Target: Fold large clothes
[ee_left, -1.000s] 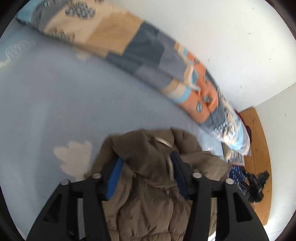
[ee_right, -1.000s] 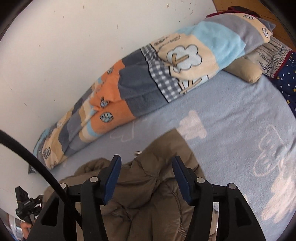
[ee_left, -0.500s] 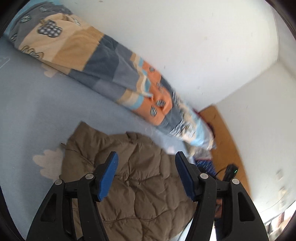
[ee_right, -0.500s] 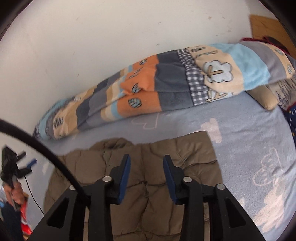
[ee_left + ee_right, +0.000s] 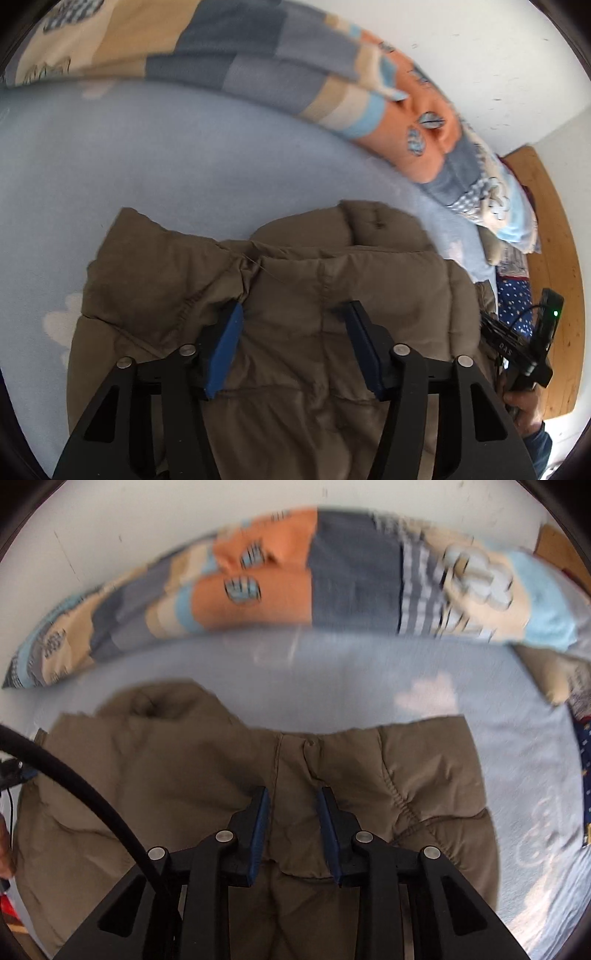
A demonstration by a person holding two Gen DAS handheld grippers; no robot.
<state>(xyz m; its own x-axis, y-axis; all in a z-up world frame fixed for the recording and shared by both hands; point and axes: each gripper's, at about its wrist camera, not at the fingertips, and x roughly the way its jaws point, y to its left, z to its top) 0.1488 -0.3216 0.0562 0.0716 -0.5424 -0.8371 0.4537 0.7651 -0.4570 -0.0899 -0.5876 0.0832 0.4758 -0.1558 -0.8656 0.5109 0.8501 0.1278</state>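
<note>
A big brown puffy jacket (image 5: 184,794) lay spread on the light blue bed sheet (image 5: 517,768) across the middle of the frame. The right gripper (image 5: 291,805) pointed down at it from the bottom middle, its blue pads (image 5: 258,834) just closing with a jacket fold between them. A patchwork blanket (image 5: 332,583) stretched along the top.

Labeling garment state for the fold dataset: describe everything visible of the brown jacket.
The brown jacket is a quilted, puffy olive-brown coat with stitched panels, of matte woven-looking fabric. It lies spread and rumpled on the light blue bed sheet, apart from the patchwork blanket roll along the wall. The left gripper stands open over it. The right gripper, whose jaws have just been closing, has a raised fold between its pads; whether they press it is unclear.
</note>
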